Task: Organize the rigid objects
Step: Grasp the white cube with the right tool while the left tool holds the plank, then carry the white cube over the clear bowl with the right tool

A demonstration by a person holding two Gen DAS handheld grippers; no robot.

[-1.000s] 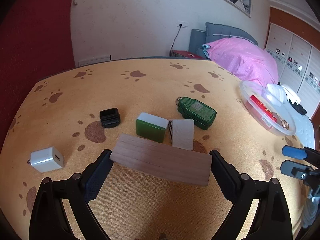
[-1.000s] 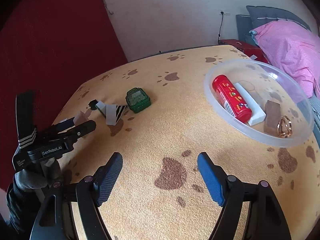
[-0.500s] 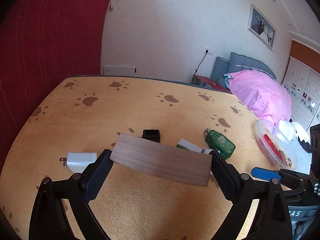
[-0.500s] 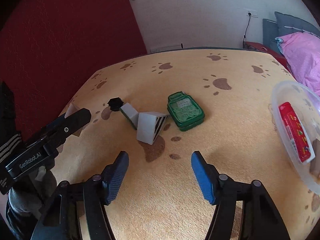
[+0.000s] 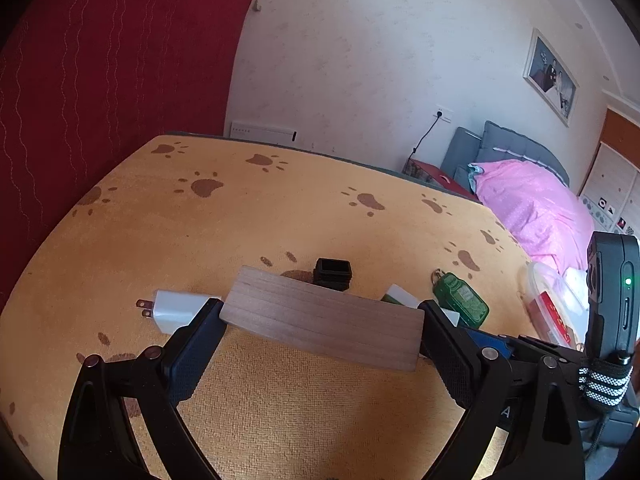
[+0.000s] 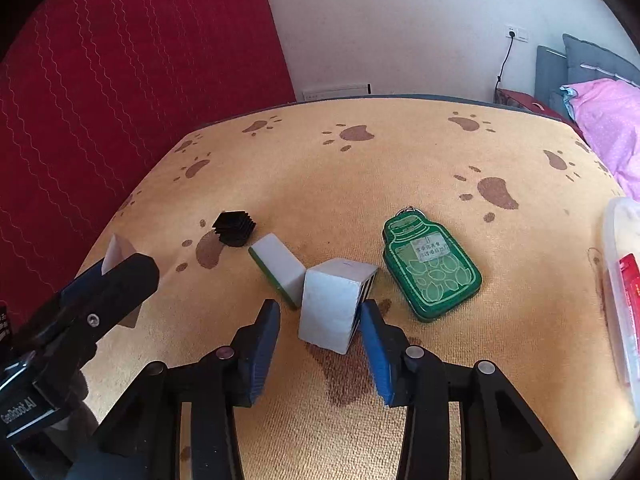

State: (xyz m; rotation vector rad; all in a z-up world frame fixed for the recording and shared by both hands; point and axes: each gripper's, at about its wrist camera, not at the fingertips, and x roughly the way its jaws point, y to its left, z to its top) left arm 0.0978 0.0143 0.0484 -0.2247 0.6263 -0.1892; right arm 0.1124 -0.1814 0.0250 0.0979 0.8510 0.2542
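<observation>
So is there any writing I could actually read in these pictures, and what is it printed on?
"GenRobot.AI": white lettering on the left gripper body, cut off at the picture's edge in the right wrist view.
"A": a single white letter on the right gripper body, in the left wrist view.
Green bottle-shaped tin: its pale label carries small characters, too small to read.
Red package in the clear plastic container: print too blurred to read.

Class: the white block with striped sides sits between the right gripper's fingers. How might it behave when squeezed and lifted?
The white block looks solid and flat-faced, so probably stiff. It rests tilted, leaning toward the green-edged tile, so it may twist as the right gripper closes. Its faces look smooth, possibly slippery.
</observation>
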